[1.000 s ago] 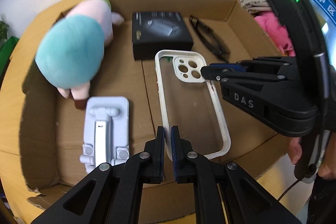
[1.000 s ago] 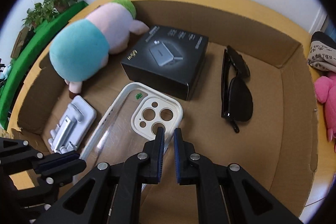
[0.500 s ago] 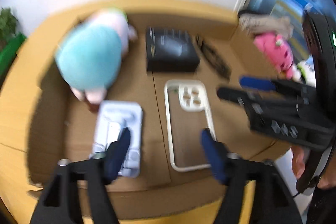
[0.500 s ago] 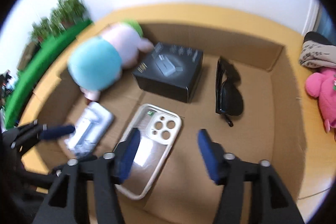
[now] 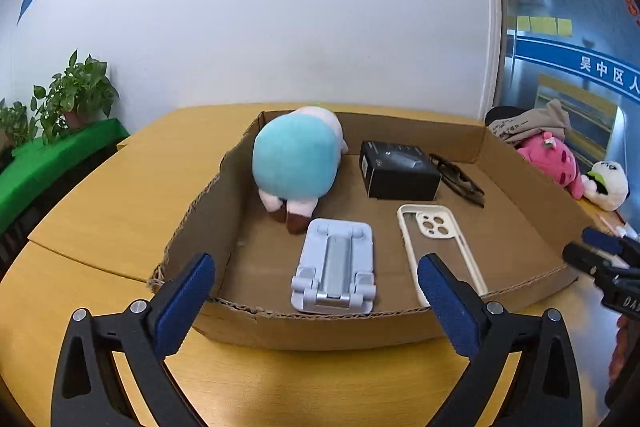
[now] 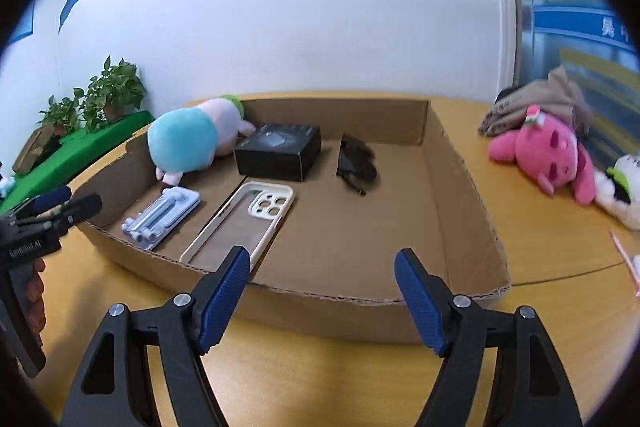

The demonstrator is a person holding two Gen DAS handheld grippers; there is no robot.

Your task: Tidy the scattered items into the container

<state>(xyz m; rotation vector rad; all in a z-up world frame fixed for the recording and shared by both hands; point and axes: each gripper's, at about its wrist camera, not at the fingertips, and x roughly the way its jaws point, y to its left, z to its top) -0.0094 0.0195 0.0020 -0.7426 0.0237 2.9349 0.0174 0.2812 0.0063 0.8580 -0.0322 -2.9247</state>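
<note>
A shallow cardboard box sits on the wooden table. Inside lie a teal and pink plush, a black box, sunglasses, a cream phone case and a pale blue phone stand. My left gripper is open and empty, in front of the box's near wall. My right gripper is open and empty, also before the near wall. Each gripper shows at the edge of the other's view.
A pink plush, a white plush and a beige cloth lie on the table right of the box. Potted plants on a green ledge stand at the far left.
Both grippers were shut on the phone case over the box. They opened, left the case lying in the box, and pulled back and up to in front of the near wall.
</note>
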